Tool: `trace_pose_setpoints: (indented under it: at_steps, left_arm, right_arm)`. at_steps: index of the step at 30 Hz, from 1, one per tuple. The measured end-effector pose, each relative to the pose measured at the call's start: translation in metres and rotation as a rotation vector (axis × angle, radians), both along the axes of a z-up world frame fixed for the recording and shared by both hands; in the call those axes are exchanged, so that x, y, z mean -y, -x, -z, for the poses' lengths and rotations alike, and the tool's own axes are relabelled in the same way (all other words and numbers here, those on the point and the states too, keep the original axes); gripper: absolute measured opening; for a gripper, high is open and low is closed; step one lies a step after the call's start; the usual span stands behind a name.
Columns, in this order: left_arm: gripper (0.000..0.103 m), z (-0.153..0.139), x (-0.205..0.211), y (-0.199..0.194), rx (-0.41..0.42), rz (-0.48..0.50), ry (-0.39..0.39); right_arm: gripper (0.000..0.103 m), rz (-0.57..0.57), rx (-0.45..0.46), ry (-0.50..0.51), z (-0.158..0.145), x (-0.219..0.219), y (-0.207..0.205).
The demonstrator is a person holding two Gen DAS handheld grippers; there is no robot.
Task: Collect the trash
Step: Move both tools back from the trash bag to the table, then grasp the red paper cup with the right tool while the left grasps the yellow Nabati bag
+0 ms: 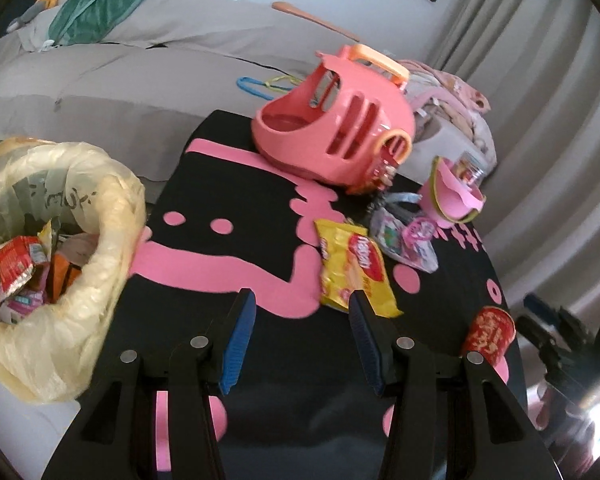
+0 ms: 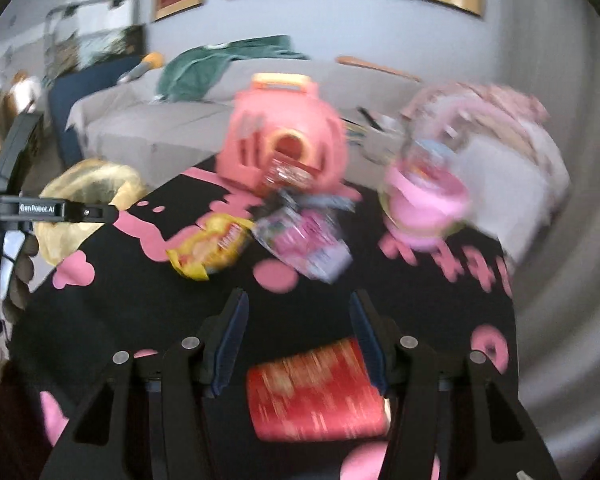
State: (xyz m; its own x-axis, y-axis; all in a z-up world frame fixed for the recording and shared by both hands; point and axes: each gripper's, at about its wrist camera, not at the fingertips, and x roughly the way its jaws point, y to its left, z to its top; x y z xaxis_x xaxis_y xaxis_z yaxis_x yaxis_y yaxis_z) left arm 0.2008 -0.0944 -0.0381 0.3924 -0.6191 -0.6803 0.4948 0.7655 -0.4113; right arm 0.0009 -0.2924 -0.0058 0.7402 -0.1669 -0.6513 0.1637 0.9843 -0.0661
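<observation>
A yellow snack wrapper (image 1: pixel 352 268) lies on the black and pink table (image 1: pixel 228 184), just ahead of my open, empty left gripper (image 1: pixel 302 304). A clear pink wrapper (image 1: pixel 404 240) lies beside it. A red paper cup (image 1: pixel 490 334) lies on its side at the right. A bin lined with a yellowish bag (image 1: pixel 56 264) holds several wrappers at the left. In the blurred right wrist view, my right gripper (image 2: pixel 298 304) is open, with the red cup (image 2: pixel 314 392) lying below and between its fingers. The yellow wrapper (image 2: pixel 212 248) and pink wrapper (image 2: pixel 304 244) lie ahead.
A pink toy basket (image 1: pixel 332 124) lies tipped at the table's far side, with a pink toy cup (image 1: pixel 456 196) to its right. A grey sofa (image 1: pixel 148 68) with a green towel (image 1: pixel 112 4) and pink clothes stands behind. The left gripper's body (image 2: pixel 40 210) shows at the left.
</observation>
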Motion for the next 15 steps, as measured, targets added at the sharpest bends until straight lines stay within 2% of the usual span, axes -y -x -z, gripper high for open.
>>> trace_pose_setpoints:
  at_steps: [6,12,15]
  left_arm:
    - [0.049,-0.008,0.007,0.013,0.013,0.022,-0.006]
    - [0.049,-0.009,0.004,0.017,0.012,0.017,-0.009]
    - [0.049,-0.003,0.001,0.012,0.0,0.004,-0.017]
  right_arm:
    - [0.05,0.171,0.022,-0.171,0.015,0.031,0.058]
    - [0.052,0.268,-0.012,-0.434,0.052,0.056,0.06]
    - [0.054,0.267,0.003,-0.514,0.062,0.059,0.051]
